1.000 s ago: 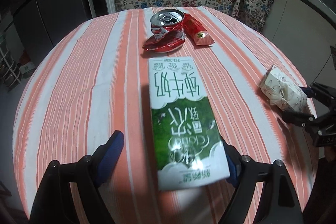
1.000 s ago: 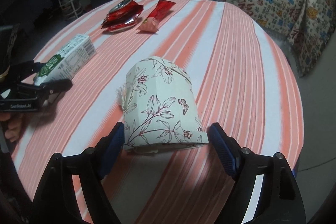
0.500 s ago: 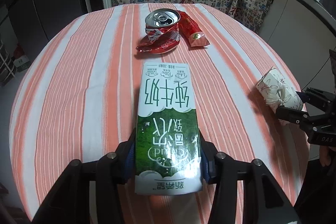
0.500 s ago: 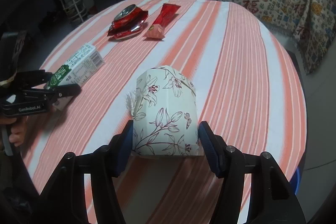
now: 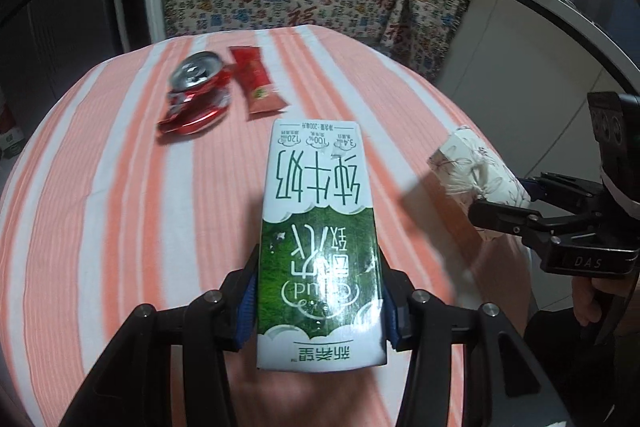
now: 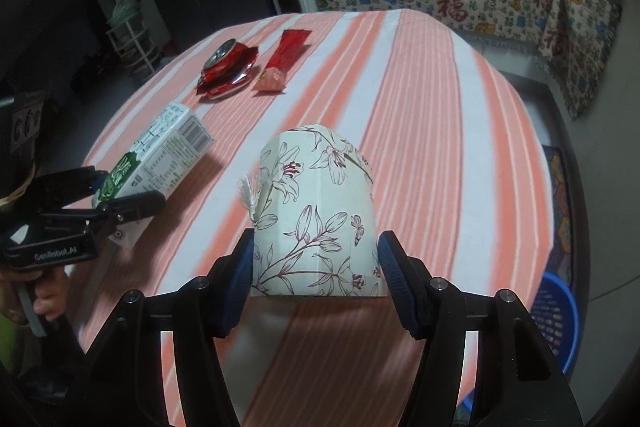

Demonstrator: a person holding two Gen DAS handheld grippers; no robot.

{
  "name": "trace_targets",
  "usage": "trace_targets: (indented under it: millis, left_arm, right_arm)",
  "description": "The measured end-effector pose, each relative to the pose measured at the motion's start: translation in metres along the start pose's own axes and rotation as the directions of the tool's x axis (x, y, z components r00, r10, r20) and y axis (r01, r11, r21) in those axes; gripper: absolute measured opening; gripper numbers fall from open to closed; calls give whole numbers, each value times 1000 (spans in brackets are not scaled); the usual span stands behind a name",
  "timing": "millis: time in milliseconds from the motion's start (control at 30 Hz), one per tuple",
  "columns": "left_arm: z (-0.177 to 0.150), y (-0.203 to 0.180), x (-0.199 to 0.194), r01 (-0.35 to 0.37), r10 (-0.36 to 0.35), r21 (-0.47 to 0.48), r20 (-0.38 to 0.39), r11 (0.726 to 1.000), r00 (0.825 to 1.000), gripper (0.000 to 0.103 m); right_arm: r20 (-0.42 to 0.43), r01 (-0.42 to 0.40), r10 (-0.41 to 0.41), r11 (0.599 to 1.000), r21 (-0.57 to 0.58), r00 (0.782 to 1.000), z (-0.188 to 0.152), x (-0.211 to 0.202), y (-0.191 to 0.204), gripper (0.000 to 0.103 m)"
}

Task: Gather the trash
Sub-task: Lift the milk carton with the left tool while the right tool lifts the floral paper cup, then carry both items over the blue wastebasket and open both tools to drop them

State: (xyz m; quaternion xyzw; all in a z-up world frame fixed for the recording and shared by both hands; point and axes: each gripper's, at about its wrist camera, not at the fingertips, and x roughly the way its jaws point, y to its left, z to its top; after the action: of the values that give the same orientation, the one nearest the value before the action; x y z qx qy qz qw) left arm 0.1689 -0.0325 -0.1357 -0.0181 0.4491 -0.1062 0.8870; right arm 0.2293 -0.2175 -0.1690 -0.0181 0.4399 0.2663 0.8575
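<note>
Now each tool pinches trash above the striped table (image 5: 100, 187): left (image 5: 320, 301) milk carton (image 5: 318, 227), right (image 6: 316, 267) floral box (image 6: 316, 211).

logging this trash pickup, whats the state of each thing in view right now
milk carton: clamped in left gripper, lifted
floral paper box: clamped in right gripper, lifted
soda can: crushed, lying on table
red snack wrapper: lying flat beside can
blue basket: on floor, contents unclear

We hold our left gripper (image 5: 320, 303) angled down, its blue pads (image 5: 245, 311) pressed against both sides of a carton. Our right gripper (image 6: 316, 269) tilts down likewise, clamped on a box, fingers curled round each handle.
</note>
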Motion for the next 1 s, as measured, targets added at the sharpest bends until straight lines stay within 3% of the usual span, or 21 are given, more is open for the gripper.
trace_targets:
  millis: [267,433,767,1000]
  left_arm:
    - [17,-61,14,73,-73,85,-7,994,997,49]
    - [33,-117,26,147,-147,153,-9,977,989,49]
    - [47,-235,77,285,-272,222,-85,933,958,49]
    - [41,-291,116,319,-292,249,-142,914,946,50]
  right_arm:
    - [56,12,-19,994,111,998,-11,-39,-41,62]
    - [78,85,-102,976,200,992,-24,-76,-90,63]
    - [-23,280,-291,892,356,956,-75,-112,-201,63]
    - [-52,267,-275,841,470,960,-110,-120,-249,63]
